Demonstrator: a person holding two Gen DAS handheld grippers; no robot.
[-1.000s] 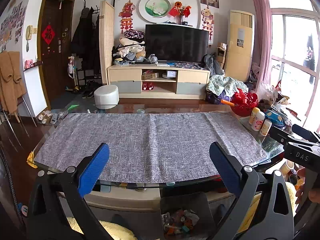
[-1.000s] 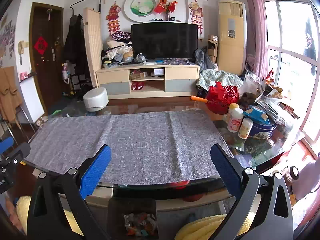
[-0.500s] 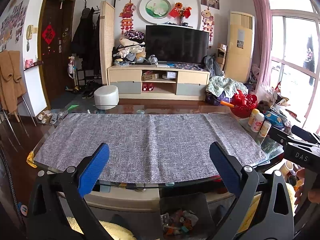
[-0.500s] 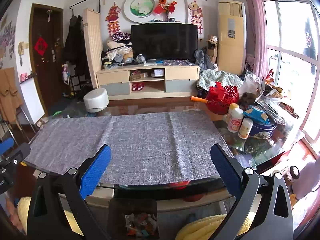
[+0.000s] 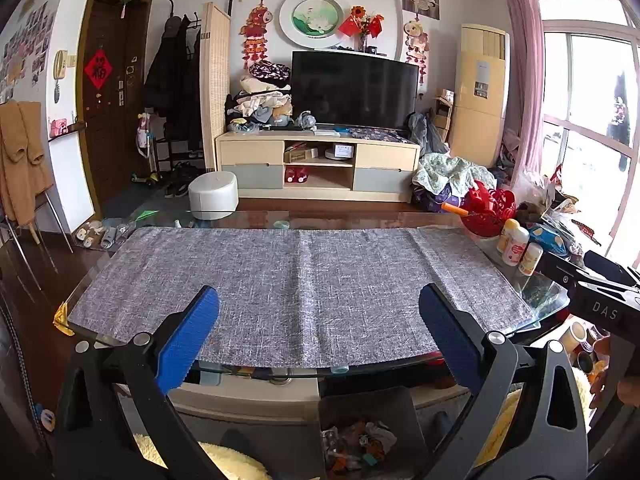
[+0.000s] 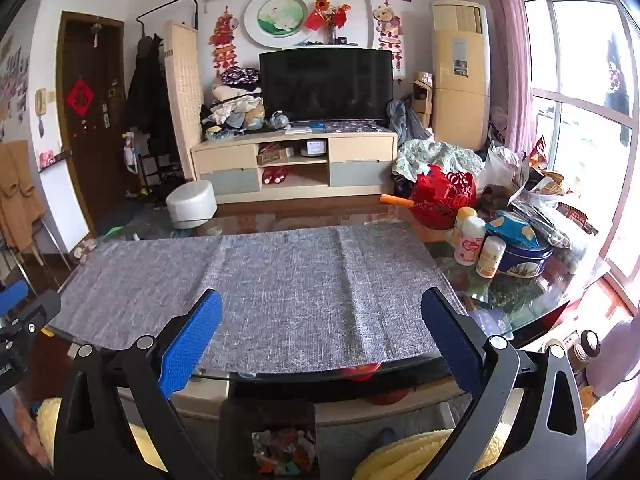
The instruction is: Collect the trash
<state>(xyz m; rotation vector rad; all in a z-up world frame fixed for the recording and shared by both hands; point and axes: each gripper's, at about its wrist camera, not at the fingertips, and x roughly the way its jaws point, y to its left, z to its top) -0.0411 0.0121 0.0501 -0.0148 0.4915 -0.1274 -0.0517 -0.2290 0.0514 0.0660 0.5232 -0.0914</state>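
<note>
Both the left gripper (image 5: 318,334) and right gripper (image 6: 320,336) hang wide and empty above the grey woven table runner (image 5: 296,284). Colourful crumpled trash (image 6: 284,454) sits in the dark bin (image 6: 266,416) below the runner's near edge; scan its surface before descending.

Grey woven cloth (image 5: 300,280), blue gripper pads (image 5: 188,340), red basket (image 6: 444,196)

Both wrist views face forward, sharing grey cloth (image 5: 296,280), perhaps side-by-side
</note>
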